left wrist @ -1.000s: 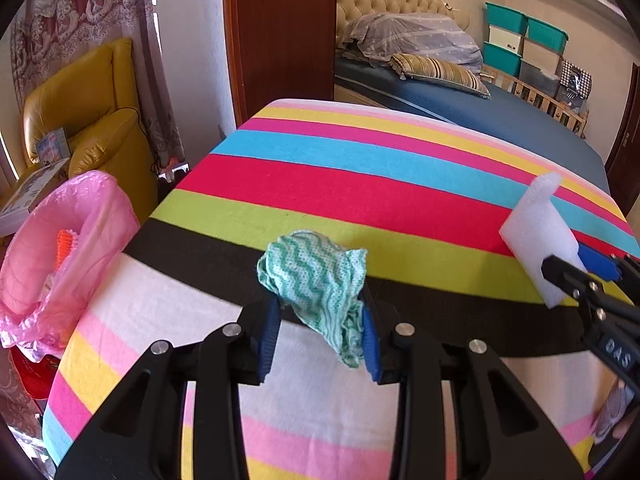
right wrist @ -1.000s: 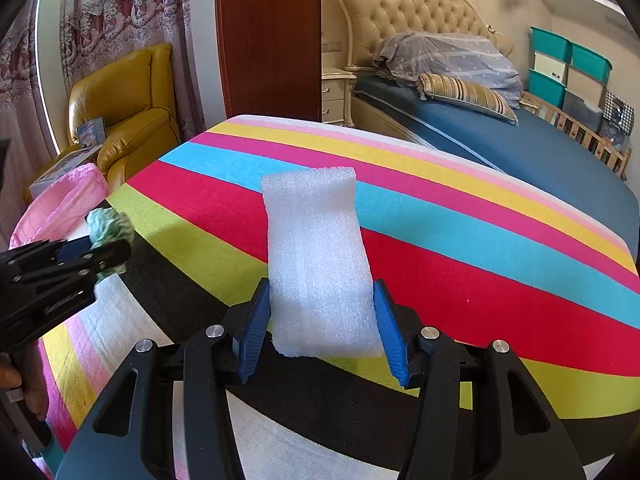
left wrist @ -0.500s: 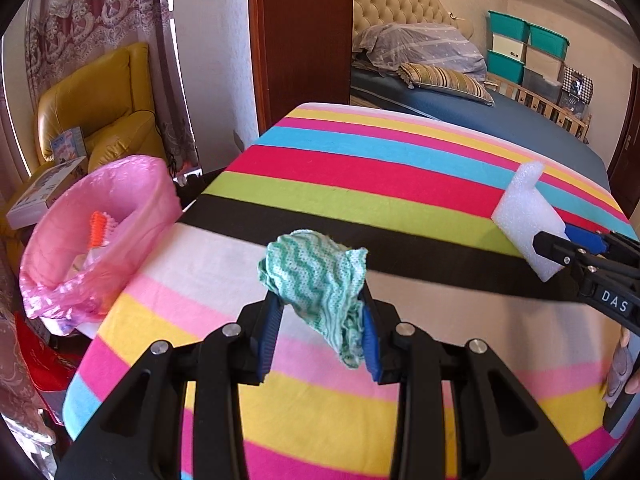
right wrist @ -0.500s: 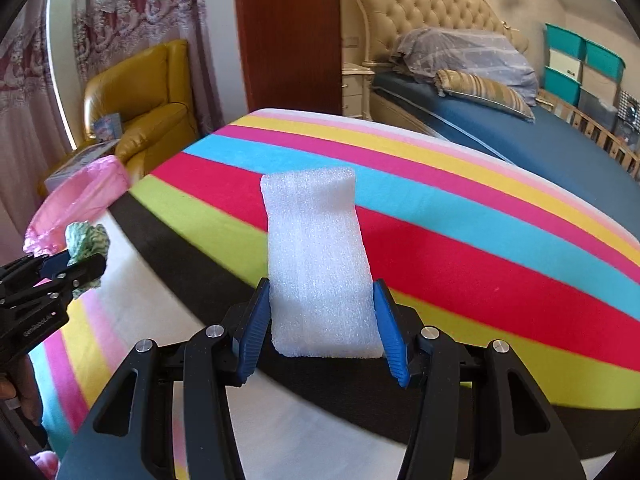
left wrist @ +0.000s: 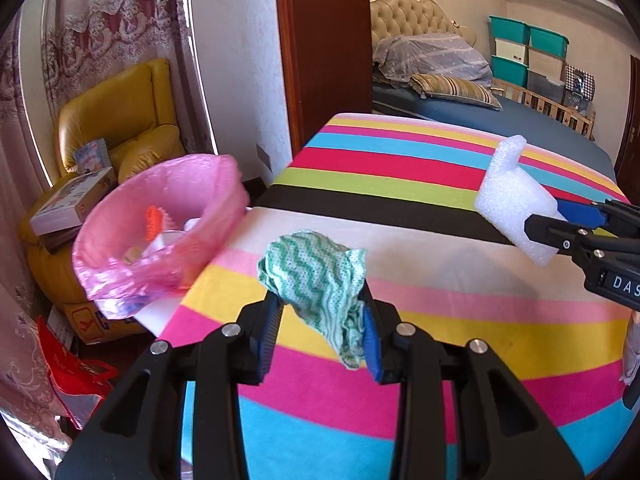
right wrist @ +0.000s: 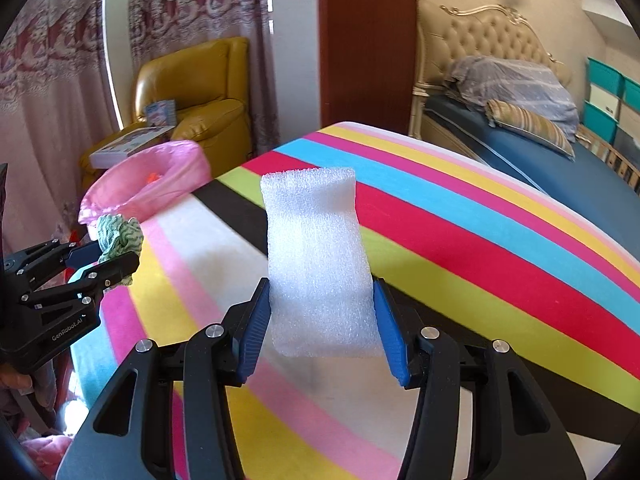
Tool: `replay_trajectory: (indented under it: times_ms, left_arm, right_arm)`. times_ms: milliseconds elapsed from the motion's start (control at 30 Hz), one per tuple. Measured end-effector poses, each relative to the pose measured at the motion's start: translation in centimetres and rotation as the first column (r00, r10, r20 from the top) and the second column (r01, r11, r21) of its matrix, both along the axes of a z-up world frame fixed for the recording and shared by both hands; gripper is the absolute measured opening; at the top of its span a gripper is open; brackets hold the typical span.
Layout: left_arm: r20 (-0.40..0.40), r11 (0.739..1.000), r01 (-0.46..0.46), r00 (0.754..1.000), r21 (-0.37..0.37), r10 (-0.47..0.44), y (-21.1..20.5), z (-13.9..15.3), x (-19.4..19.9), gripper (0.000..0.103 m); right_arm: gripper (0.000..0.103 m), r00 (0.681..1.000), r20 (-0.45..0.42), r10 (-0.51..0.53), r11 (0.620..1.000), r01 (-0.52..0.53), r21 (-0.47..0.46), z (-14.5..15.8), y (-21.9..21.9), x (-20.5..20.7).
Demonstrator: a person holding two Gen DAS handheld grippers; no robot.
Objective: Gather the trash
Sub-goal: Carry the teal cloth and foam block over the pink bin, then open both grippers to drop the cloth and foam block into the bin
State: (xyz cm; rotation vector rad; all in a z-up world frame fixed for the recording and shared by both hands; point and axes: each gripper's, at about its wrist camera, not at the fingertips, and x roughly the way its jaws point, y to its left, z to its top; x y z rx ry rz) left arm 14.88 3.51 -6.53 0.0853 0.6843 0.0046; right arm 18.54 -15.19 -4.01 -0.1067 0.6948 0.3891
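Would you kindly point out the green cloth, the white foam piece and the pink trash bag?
green cloth (left wrist: pixel 316 272): left wrist view, middle of its crumpled top.
white foam piece (right wrist: pixel 320 264): right wrist view, centre of its front face.
pink trash bag (left wrist: pixel 224 184): left wrist view, far inner wall.

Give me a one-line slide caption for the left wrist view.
Left gripper carries a green wavy cloth above the striped tabletop toward a pink-lined bin.
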Motion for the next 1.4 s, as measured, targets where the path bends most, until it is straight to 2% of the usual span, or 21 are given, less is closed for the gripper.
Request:
replay_trajectory:
  times_ms: [400, 667, 933, 1400]
  left_arm:
    - [0.049, 0.997, -0.077, 0.996, 0.014, 0.076, 6.0, 1.1, -3.4, 0.035]
    - [0.072, 0.994, -0.114, 0.991, 0.006, 0.113, 10.0, 2.3, -4.2, 0.035]
    - [0.116, 0.99, -0.141, 0.983, 0.002, 0.14, 13.9, 4.8, -2.9, 0.035]
    - [0.115, 0.982, -0.19, 0.975, 0.01, 0.188, 19.4, 6.1, 4.0, 0.036]
  right_arm:
    - [0.05, 0.992, 0.012, 0.122, 0.992, -0.122, 0.005, 0.9, 5.8, -1.2]
    - [0.05, 0.977, 0.018, 0.211, 0.977, -0.211, 0.009, 1.8, 10.1, -1.0]
    - [0.05, 0.96, 0.053, 0.276, 0.961, -0.277, 0.023, 4.0, 14.1, 1.2]
    - [0.05, 0.935, 0.059, 0.35, 0.935, -0.353, 0.047, 5.8, 22.2, 7.8]
